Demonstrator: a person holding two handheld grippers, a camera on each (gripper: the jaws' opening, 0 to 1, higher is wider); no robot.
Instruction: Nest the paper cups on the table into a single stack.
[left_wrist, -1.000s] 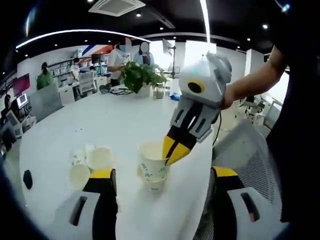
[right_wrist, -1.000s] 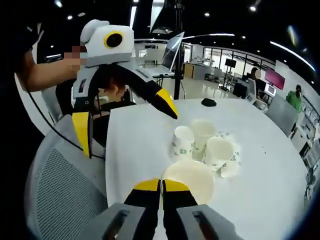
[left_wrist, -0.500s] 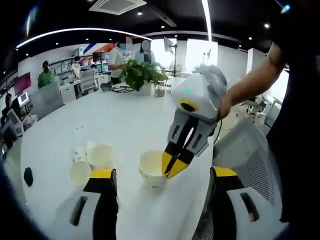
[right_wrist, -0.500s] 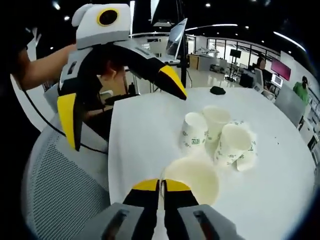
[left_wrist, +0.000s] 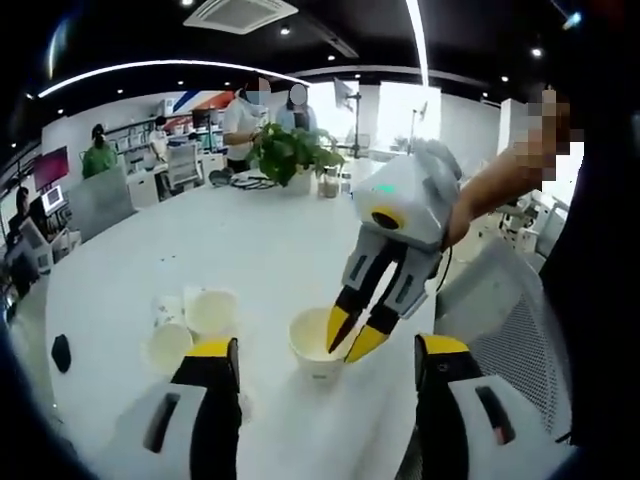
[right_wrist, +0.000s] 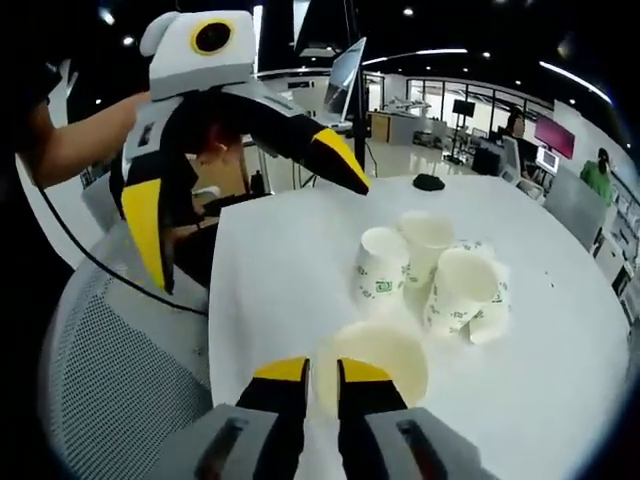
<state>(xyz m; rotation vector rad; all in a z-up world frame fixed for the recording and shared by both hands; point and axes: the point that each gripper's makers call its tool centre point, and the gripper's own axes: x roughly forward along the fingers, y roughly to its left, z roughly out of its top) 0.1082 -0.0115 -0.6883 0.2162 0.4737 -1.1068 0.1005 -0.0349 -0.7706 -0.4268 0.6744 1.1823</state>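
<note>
A white paper cup (left_wrist: 314, 340) stands upright near the table edge, mouth up. My right gripper (left_wrist: 348, 352) reaches down to it from the right, jaws slightly apart on either side of the near rim. In the right gripper view the same cup (right_wrist: 378, 352) sits just past my right gripper (right_wrist: 322, 368), which is open by a narrow gap. My left gripper (left_wrist: 328, 350) is wide open and holds nothing, with the cup beyond its jaws. It hangs over the table edge as the left gripper (right_wrist: 260, 235). Several more cups (right_wrist: 430, 270) cluster further in, some lying over, also seen as a cup cluster (left_wrist: 190, 325).
The round white table (right_wrist: 280, 270) has a grey mesh chair (right_wrist: 110, 370) against its near edge. A small black object (right_wrist: 428, 182) lies at the far side. A potted plant (left_wrist: 285, 150) stands on the table. People stand at desks in the background.
The cup came down from a raised tilt onto the table. My right gripper's jaws, shut on its rim before, have parted a little. The left gripper stayed open.
</note>
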